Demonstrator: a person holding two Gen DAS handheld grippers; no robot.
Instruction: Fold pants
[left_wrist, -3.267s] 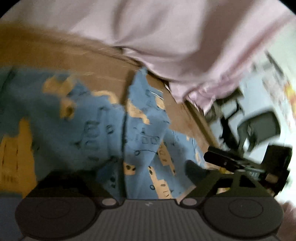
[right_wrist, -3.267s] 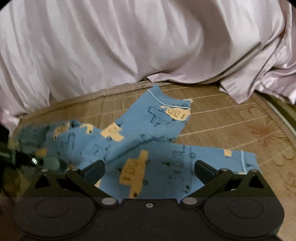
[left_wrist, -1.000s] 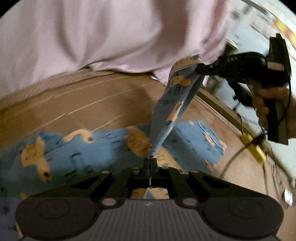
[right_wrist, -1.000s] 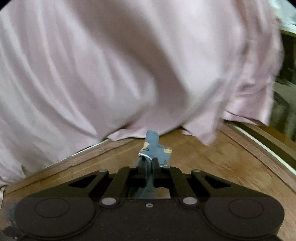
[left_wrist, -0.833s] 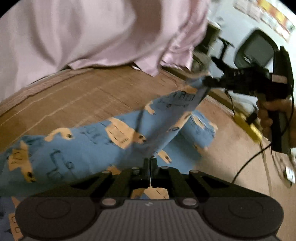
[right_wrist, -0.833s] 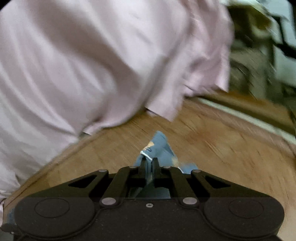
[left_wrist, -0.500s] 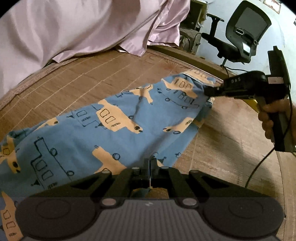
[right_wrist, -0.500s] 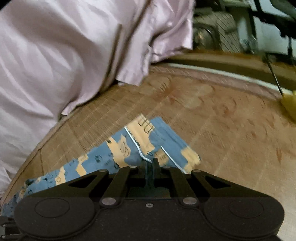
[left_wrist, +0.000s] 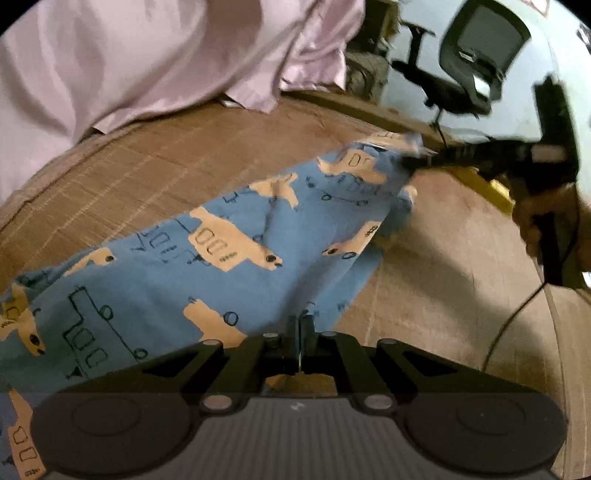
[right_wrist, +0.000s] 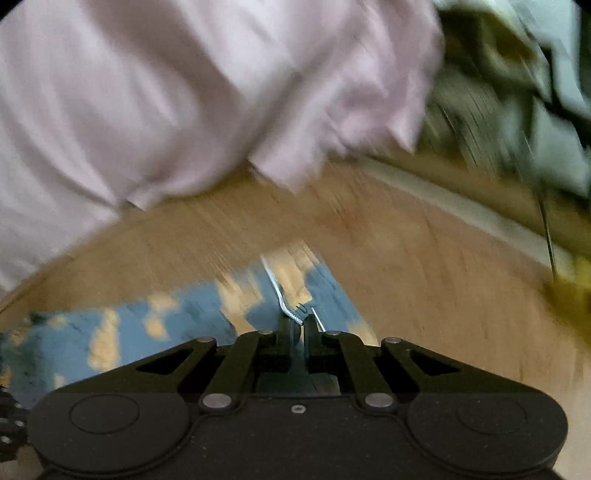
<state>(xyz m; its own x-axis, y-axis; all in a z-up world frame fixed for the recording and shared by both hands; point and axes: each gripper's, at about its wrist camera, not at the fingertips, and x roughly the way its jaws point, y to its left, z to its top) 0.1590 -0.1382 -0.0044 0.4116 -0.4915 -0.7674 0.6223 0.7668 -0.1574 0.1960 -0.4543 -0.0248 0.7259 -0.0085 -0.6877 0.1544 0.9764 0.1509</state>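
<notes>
Blurred throughout. Right gripper (right_wrist: 300, 326) with its 2 fingers clamped on the white-trimmed edge of blue pants (right_wrist: 177, 321) with tan shapes. Pants spread leftward over a woven mat (right_wrist: 424, 266). Pink sheet (right_wrist: 177, 96) bunched behind.

Black claw (left_wrist: 300, 328) linkages, silver rivets, ribbed grey base, round side discs.

No text, brand, number or sign can be read in either view. The pants (left_wrist: 207, 266) carry only printed drawings of trucks and animals, without letters. A small pale mark sits on the body of the left gripper (left_wrist: 300, 334) at 6 o'clock, too small to read. A pale label on the right gripper (left_wrist: 424, 160) at 3 o'clock is blurred.
</notes>
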